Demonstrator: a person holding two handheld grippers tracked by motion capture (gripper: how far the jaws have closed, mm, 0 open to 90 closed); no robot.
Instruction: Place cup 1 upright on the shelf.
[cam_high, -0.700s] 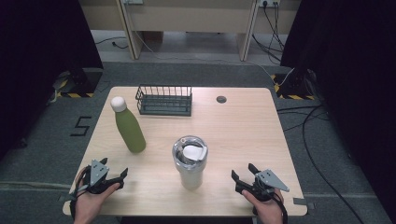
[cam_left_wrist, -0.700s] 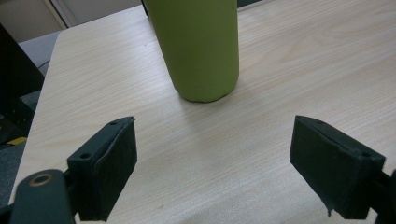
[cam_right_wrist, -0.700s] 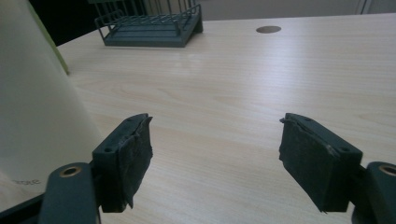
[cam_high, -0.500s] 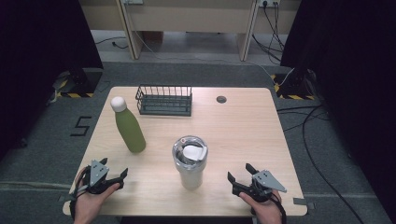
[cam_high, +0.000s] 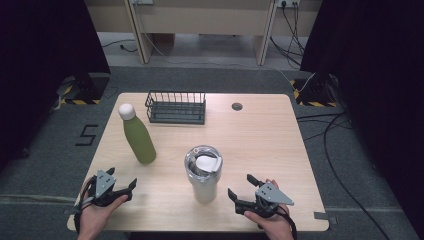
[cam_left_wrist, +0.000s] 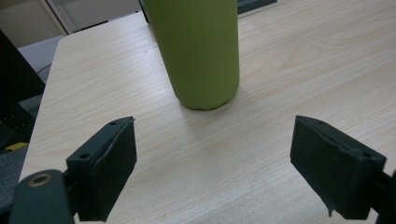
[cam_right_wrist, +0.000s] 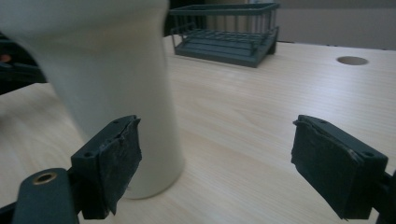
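the right gripper (cam_high: 243, 192) has edged toward the steel tumbler (cam_high: 203, 173) by the table's (cam_high: 260, 140) near edge, jaws spread; left gripper (cam_high: 125, 189) also gapes before the green bottle (cam_high: 138, 137).

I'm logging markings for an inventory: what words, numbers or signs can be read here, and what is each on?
"5": painted in white on the grey floor left of the table.
Green bottle, steel tumbler, wire basket: no readable label or brand.
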